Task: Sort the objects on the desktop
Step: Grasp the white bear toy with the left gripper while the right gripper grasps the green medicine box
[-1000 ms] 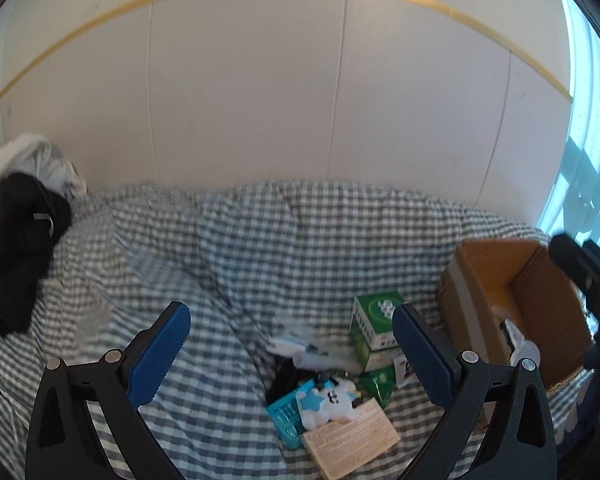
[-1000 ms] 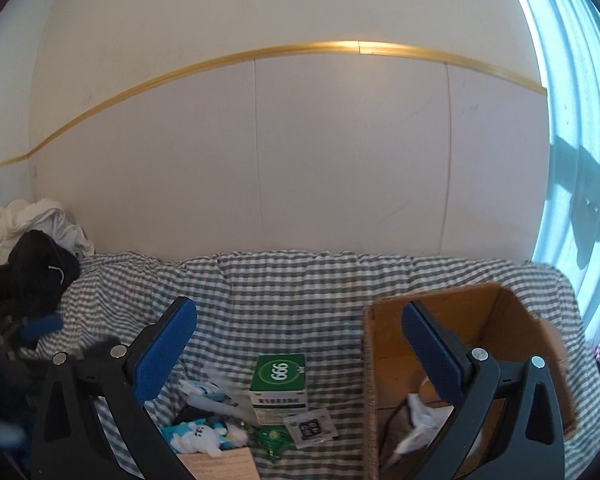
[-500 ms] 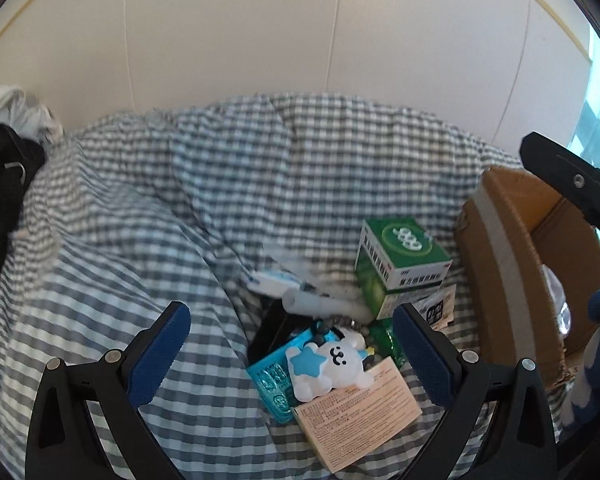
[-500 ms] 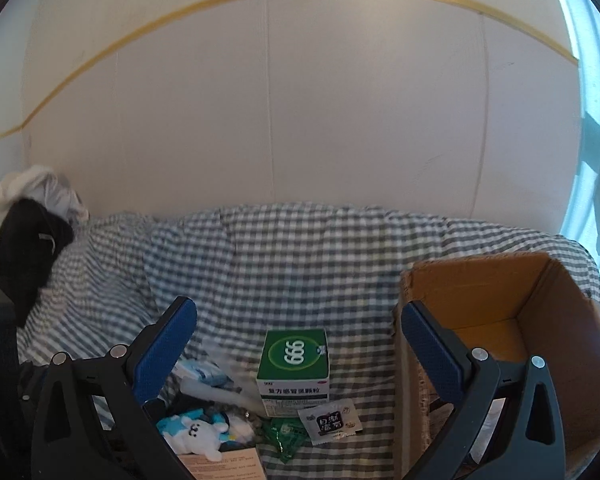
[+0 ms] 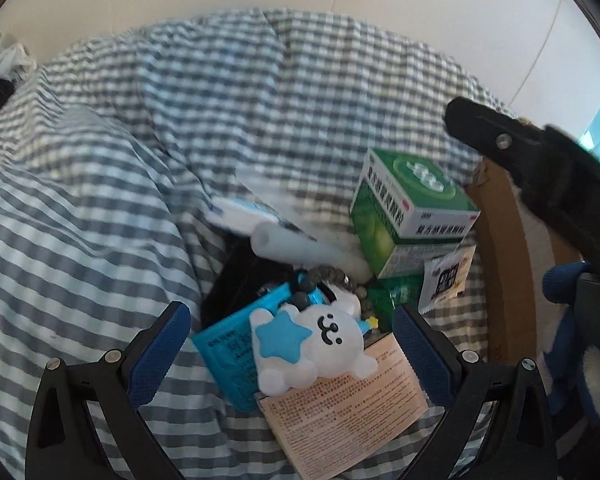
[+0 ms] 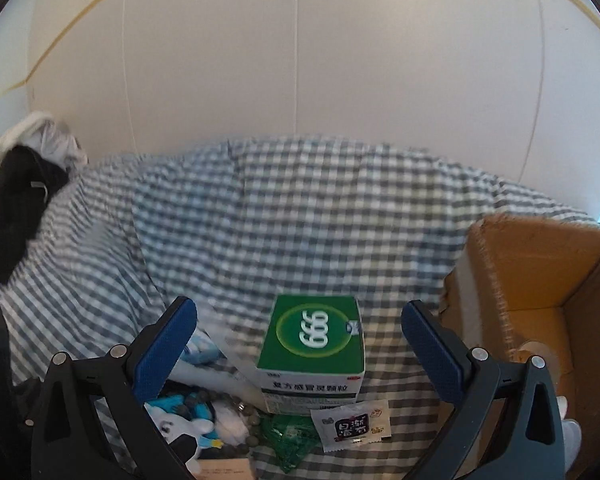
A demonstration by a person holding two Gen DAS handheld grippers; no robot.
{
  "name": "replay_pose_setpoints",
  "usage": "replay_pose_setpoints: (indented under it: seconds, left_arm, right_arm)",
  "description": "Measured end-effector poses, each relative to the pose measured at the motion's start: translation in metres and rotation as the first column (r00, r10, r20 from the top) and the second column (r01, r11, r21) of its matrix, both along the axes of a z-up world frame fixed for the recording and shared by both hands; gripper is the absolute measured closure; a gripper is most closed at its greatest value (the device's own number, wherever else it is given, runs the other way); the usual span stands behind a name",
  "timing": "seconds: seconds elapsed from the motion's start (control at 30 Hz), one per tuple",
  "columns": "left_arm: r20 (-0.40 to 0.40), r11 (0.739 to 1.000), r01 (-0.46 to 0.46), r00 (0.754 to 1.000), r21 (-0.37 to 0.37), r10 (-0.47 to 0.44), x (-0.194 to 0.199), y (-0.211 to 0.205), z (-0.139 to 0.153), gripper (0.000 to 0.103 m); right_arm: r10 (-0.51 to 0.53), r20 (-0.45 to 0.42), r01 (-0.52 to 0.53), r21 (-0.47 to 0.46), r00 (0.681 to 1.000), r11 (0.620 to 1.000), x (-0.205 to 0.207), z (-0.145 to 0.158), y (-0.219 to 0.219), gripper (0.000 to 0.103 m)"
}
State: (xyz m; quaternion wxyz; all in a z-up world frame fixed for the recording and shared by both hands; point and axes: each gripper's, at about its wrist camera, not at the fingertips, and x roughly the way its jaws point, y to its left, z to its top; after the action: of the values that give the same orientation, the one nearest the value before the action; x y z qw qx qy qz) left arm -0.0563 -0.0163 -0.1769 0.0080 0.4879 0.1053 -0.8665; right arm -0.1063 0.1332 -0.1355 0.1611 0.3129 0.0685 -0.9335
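Observation:
A heap of small objects lies on the checked cloth (image 5: 100, 200). My left gripper (image 5: 292, 344) is open and hovers low over a white bear toy with a blue star (image 5: 312, 344), which lies on a teal packet (image 5: 228, 344) and a beige leaflet box (image 5: 348, 412). A green medicine box (image 5: 408, 216) stands behind it, with a white tube (image 5: 300, 244), a bead bracelet (image 5: 336, 276) and a white sachet (image 5: 444, 280). My right gripper (image 6: 300, 344) is open and empty, with the green box (image 6: 316, 340) between its fingers' line of sight. The sachet (image 6: 352, 424) lies in front.
An open cardboard box (image 6: 540, 280) stands at the right, also seen in the left wrist view (image 5: 500, 240). A pile of black and white clothes (image 6: 16, 200) lies at the far left. A white wall rises behind the cloth. The right gripper's body (image 5: 540, 184) crosses the left view.
Both grippers have moved down and forward toward the heap. The bear toy and green box now look much larger. Both stay open.

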Motion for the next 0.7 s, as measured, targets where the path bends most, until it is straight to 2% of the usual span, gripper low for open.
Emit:
replay_pose_setpoints:
  seconds: [0.2, 0.27, 0.33, 0.37, 0.4, 0.43, 0.53, 0.6, 0.67, 0.7]
  left_arm:
    - [0.053, 1.0, 0.013, 0.999, -0.015, -0.012, -0.009, 0.006, -0.026, 0.0]
    - [0.044, 0.999, 0.018, 0.999, -0.042, -0.016, -0.009, 0.008, -0.03, 0.003]
    - [0.036, 0.998, 0.022, 0.999, -0.058, -0.02, -0.009, 0.008, -0.032, 0.02]
    - [0.033, 0.998, 0.018, 0.999, -0.063, -0.016, -0.009, 0.008, -0.033, 0.024]
    - [0.027, 0.997, 0.013, 1.0, -0.071, -0.011, -0.009, 0.007, -0.032, 0.035]
    - [0.027, 0.997, 0.008, 1.0, -0.083, -0.006, -0.01, 0.006, -0.032, 0.041]
    - [0.018, 0.998, 0.011, 1.0, -0.068, -0.01, -0.01, 0.0, -0.033, 0.041]
    - [0.013, 0.998, 0.012, 1.0, -0.067, -0.011, -0.01, -0.001, -0.031, 0.041]
    - [-0.002, 0.997, 0.011, 1.0, -0.071, -0.011, -0.008, -0.001, -0.027, 0.041]
    - [-0.008, 0.997, 0.012, 1.0, -0.076, -0.013, -0.006, 0.002, -0.023, 0.041]
  right_arm:
    - [-0.011, 0.058, 0.009, 0.038, 0.998, 0.999, -0.016, -0.028, -0.003, 0.0]
    - [-0.028, 0.069, 0.023, 0.071, 0.997, 0.997, -0.021, -0.036, -0.005, 0.0]
    - [-0.034, 0.087, 0.026, 0.088, 0.996, 0.996, -0.026, -0.046, -0.006, 0.0]
    - [-0.031, 0.101, 0.022, 0.086, 0.994, 0.996, -0.029, -0.05, -0.006, 0.0]
    - [-0.029, 0.116, 0.02, 0.083, 0.993, 0.996, -0.031, -0.054, -0.006, 0.0]
    - [-0.033, 0.129, 0.022, 0.081, 0.991, 0.996, -0.033, -0.059, -0.006, 0.0]
    - [-0.03, 0.165, 0.014, 0.099, 0.986, 0.995, -0.036, -0.071, -0.008, 0.0]
    - [-0.038, 0.156, 0.019, 0.121, 0.987, 0.993, -0.034, -0.071, -0.01, 0.005]
    - [-0.03, 0.143, 0.012, 0.122, 0.989, 0.992, -0.03, -0.067, -0.011, 0.026]
    - [-0.03, 0.143, 0.013, 0.124, 0.989, 0.992, -0.029, -0.066, -0.011, 0.026]
